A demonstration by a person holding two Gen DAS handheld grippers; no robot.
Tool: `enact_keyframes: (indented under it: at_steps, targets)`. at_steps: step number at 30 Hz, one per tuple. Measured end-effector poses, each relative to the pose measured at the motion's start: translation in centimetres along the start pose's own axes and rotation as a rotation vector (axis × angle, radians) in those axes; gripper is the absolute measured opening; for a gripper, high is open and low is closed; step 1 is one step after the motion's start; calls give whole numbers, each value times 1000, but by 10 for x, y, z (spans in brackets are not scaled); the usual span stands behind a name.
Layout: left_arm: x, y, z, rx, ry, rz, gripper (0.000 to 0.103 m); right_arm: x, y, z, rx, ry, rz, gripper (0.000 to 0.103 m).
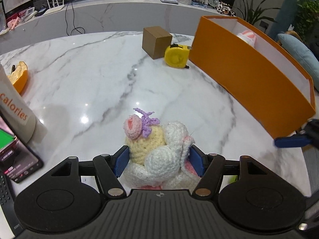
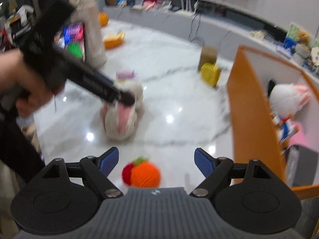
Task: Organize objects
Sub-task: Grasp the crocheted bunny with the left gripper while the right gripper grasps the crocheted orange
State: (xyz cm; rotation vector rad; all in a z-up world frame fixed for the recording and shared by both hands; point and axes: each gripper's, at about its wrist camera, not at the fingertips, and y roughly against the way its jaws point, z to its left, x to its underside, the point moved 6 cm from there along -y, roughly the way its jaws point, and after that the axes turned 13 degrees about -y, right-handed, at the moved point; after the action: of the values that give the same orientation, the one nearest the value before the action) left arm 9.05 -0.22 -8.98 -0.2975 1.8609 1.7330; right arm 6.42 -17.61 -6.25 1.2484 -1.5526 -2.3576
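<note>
Left claw [image 1: 159,160] is clamped on the crochet bunny [image 1: 159,151], blue pads pressing both its sides, toy sitting on the marble bench [image 1: 89,75]. Right claw [image 2: 156,160] is spread wide, nothing held; the crochet fruit [image 2: 142,174] lies on the bench between its fingers, untouched. Orange box [image 1: 249,75] sits ahead-right of the left claw, a plush inside. Cardboard box [image 1: 156,41] far ahead, yellow tape measure [image 1: 176,56] just beside it. Phone [image 1: 18,159] left of the left claw.
</note>
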Motion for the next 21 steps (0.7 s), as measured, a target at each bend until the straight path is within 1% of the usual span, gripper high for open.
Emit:
enact_keyframes:
  at_steps: [1,3,5,7,9,10,12,16,19,20,21]
  targets:
    - [2,2,-1,4,-3,3,76,3,-4,0,-5,-2,19,81]
    - [7,5,-3,11,-7,8,76,11,-13,1,-12,-4,57,76]
    - [11,8,-5,17,-8,13,76,17,-22,2,-11,-2,84,75]
    - [15,10,-6,23,-10,18,76,20,-28,1,-6,-1,99,69]
    - [17,11,-7,27,-13,22,76,23,-31,-1,0,-11,115,57]
    - [19,12,-8,28,-16,23,76,24,-32,-2,-3,-20,119,56]
    - [20,13,-9,30,-19,24,77,23,-35,-4,-12,-37,119,53]
    - [20,12,-9,29,-11,20,78,19,-35,-7,-4,-58,112,50]
    - [18,11,-12,19,-29,22,79,14,-33,-14,28,-91,85,45]
    - [17,10,-15,15,-44,24,79,12,-33,-17,51,-104,74,39]
    - [15,9,-18,11,-60,25,80,11,-33,-21,73,-114,69,39]
